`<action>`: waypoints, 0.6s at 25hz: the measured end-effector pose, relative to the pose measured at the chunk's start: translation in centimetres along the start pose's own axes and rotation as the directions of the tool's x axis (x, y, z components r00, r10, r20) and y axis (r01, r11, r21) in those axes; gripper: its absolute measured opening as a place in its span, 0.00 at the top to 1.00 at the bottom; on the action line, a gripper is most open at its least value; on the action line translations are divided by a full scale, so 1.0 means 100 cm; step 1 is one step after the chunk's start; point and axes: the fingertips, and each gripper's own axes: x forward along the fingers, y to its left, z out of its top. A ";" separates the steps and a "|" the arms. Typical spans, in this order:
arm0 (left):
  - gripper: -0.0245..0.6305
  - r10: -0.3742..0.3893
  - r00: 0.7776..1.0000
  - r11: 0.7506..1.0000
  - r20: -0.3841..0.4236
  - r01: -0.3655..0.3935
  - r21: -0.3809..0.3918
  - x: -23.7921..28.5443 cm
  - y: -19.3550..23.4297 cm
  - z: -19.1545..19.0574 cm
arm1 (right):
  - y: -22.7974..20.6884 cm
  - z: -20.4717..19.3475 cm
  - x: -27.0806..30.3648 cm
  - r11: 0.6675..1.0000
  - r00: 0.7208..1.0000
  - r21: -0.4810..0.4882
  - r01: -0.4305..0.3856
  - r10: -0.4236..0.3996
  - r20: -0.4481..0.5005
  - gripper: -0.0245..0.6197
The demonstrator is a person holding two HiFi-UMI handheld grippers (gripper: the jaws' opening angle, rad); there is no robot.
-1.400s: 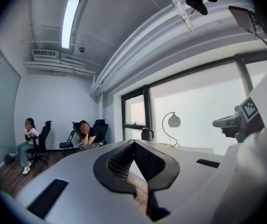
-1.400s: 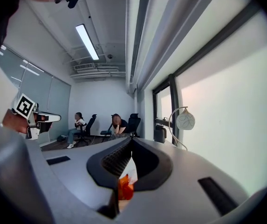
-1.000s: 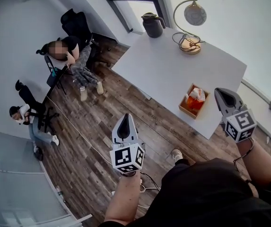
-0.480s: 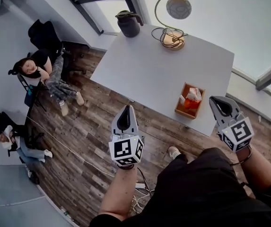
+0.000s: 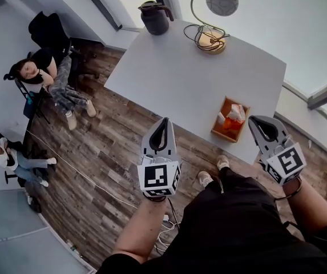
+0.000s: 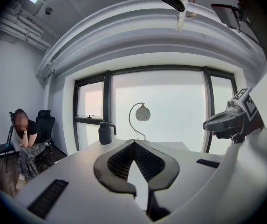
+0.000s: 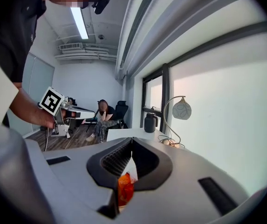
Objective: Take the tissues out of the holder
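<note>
Head view, read left to right. A seated person [image 5: 36, 73] waits at the far left, well apart from the work. The left tongs [image 5: 163, 124] hang over the wooden floor [image 5: 112, 147], short of the white surface [image 5: 192, 73]. Their jaws are closed tip to tip with nothing between them. A kettle [image 5: 154, 17] and a lamp [image 5: 212, 34] stand at the far edge of the surface. The wooden holder [image 5: 222, 136] sits near the edge closest to the person, with the tissues [image 5: 235, 117] in it: an orange pack with a white sheet standing up from it. The right tongs [image 5: 261, 128] are just beside the holder, not touching it, closed and empty; the orange pack shows only beyond their jaws. Nothing has been taken out yet.

Likely hazards:
- Closed jaws that reach in would push the pack down instead of gripping it.
- A grip on the loose sheet alone could tear it or draw out a single tissue.
- An upward pull with the holder unbraced could lift or drag it off the nearby edge
</note>
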 end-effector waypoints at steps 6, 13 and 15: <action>0.96 0.010 1.000 0.999 -0.020 -0.011 -0.033 -0.002 0.000 0.003 | -0.015 -0.018 0.015 0.999 0.999 0.023 0.031 -0.030 -0.044 0.96; 0.96 0.043 0.999 0.999 0.018 -0.044 0.017 0.007 0.009 0.027 | -0.017 -0.016 0.021 1.000 0.999 0.003 0.014 -0.014 -0.032 0.95; 0.96 0.047 0.999 0.999 0.014 -0.047 0.020 0.014 0.009 0.025 | -0.017 -0.018 0.024 1.000 1.000 -0.002 0.004 -0.004 -0.017 0.95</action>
